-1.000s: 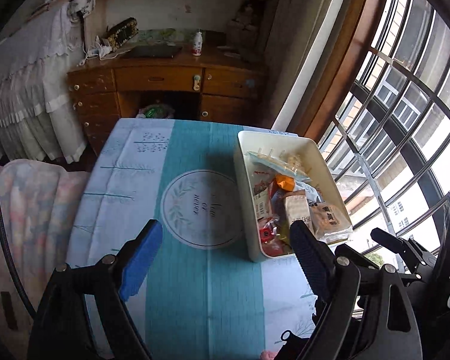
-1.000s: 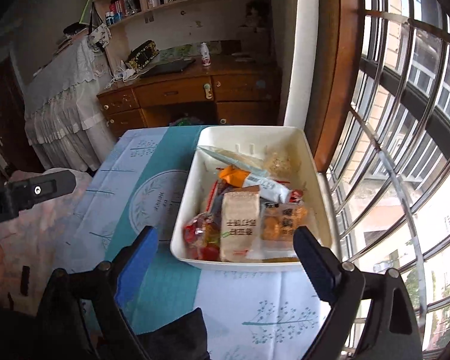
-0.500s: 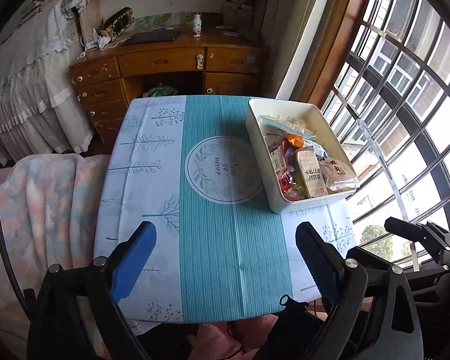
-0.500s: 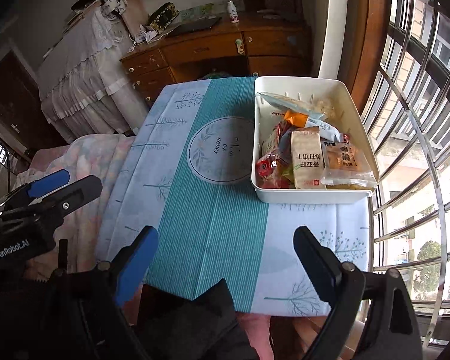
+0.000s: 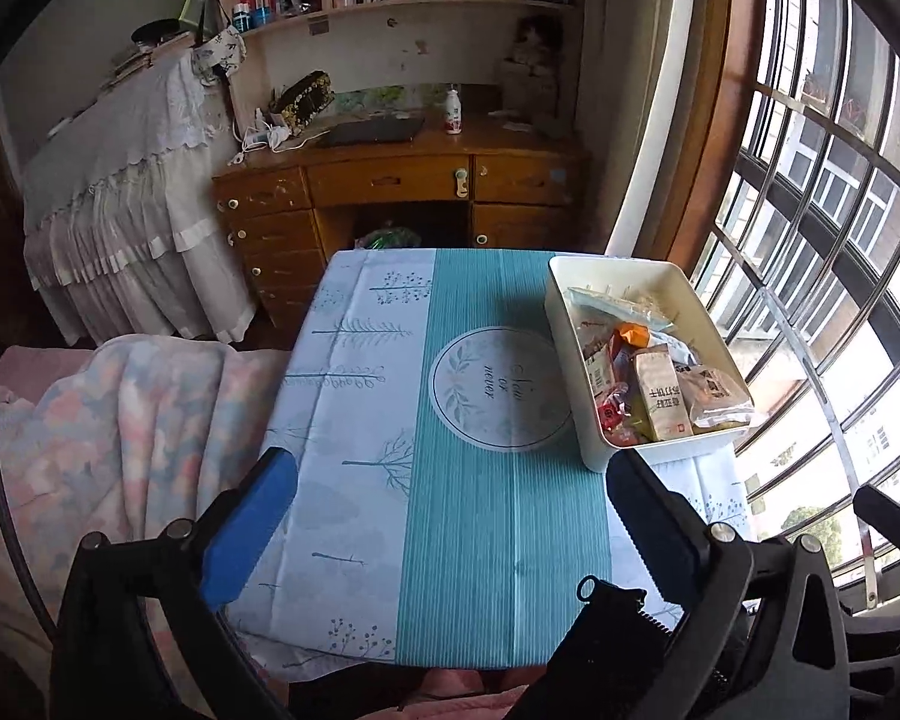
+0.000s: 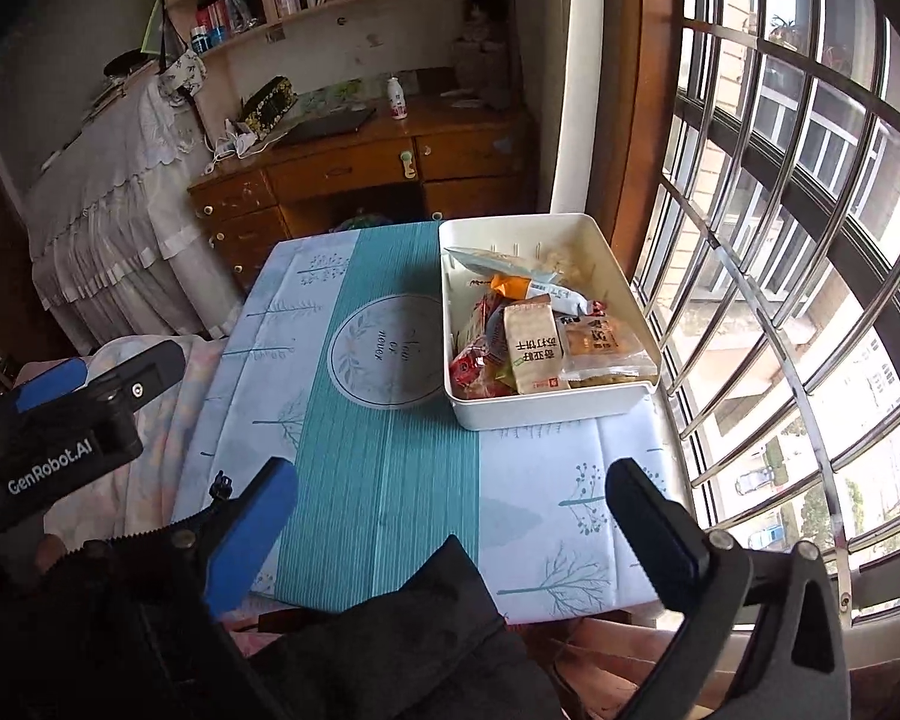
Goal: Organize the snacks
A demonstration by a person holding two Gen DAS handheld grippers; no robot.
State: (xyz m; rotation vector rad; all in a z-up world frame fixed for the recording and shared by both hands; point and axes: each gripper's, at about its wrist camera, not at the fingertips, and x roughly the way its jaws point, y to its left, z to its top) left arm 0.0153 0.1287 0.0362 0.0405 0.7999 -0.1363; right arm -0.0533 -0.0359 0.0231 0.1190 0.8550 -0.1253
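The snacks (image 6: 528, 330) are lying piled in the white bin (image 6: 570, 405), which is sitting at the far right of the tabletop (image 6: 378, 480), beside the window. No packet is showing on the cloth outside the bin. Both hand-held grippers, left (image 5: 450, 516) and right (image 6: 450, 510), are hanging released over the near edge, fingers spread wide and gripping nothing. This is fitting 2 stages: packets gathered and the job closing, or a jumbled bin waiting for sorting. Either way, handling well is meaning approaching the bin from above, pinching 1 packet by its flat sides rather than its crinkly end, and keeping the squeeze light, since the biscuit pack (image 6: 534, 351) is likely crushing easily.
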